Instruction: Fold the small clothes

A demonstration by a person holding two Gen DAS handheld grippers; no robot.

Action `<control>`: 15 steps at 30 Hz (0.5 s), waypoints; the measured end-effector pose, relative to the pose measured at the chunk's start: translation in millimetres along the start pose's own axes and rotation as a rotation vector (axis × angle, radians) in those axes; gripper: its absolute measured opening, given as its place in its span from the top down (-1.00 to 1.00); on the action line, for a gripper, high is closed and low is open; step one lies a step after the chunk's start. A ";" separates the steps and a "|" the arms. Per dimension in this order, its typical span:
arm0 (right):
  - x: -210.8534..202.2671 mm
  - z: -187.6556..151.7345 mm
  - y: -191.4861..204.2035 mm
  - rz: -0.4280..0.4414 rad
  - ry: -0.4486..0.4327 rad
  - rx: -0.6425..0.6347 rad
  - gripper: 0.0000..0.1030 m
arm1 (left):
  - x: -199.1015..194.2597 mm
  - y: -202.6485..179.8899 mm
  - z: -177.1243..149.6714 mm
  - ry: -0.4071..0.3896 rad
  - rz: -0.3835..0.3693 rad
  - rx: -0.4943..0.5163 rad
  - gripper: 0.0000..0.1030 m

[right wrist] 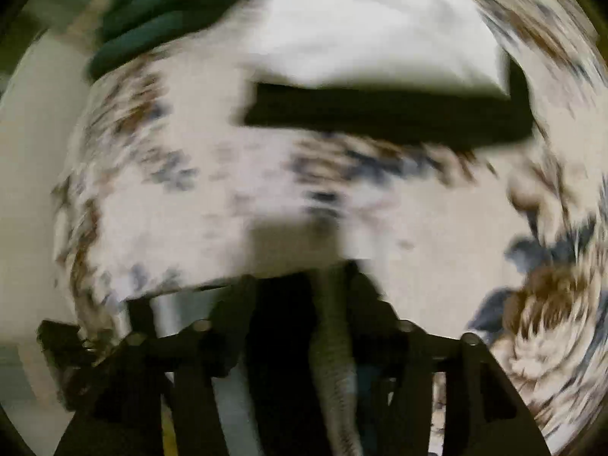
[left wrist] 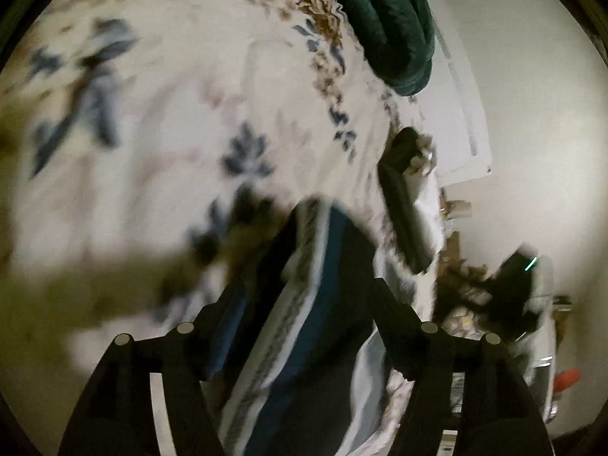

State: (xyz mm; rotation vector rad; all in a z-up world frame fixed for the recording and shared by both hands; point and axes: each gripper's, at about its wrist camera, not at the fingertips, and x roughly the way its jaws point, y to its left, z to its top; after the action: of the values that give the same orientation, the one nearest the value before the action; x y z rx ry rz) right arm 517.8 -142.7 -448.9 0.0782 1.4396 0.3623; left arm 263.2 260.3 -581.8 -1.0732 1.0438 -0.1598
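My left tongs (left wrist: 304, 288) pinch the striped garment (left wrist: 304, 342) over the floral bed (left wrist: 171, 114); my right tongs (right wrist: 326, 288) pinch its blurred cloth.

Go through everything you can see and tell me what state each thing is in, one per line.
Left gripper: shut on striped garment.
Right gripper: shut on cloth, too blurred to name.
Striped garment: lifted, hanging between the fingers.
Black garment: folded, flat on floral bedspread.
White garment: folded, stacked on the black garment.
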 end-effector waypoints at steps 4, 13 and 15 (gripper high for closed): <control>21.9 2.1 89.7 0.125 0.152 -0.239 -0.07 | 3.9 18.9 -27.1 0.023 0.051 -0.016 -0.25; 156.2 -8.2 233.3 0.074 0.491 -0.590 0.86 | 11.9 28.4 -43.3 0.027 0.031 0.019 -0.24; 163.1 1.7 234.6 0.021 0.445 -0.544 0.89 | 13.6 28.9 -45.7 0.032 0.017 0.014 -0.24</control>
State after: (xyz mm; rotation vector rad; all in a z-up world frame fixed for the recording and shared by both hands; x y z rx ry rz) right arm 487.7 126.1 -541.1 -0.4523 1.7267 0.8140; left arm 225.4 238.0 -616.2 -1.0515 1.0793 -0.1707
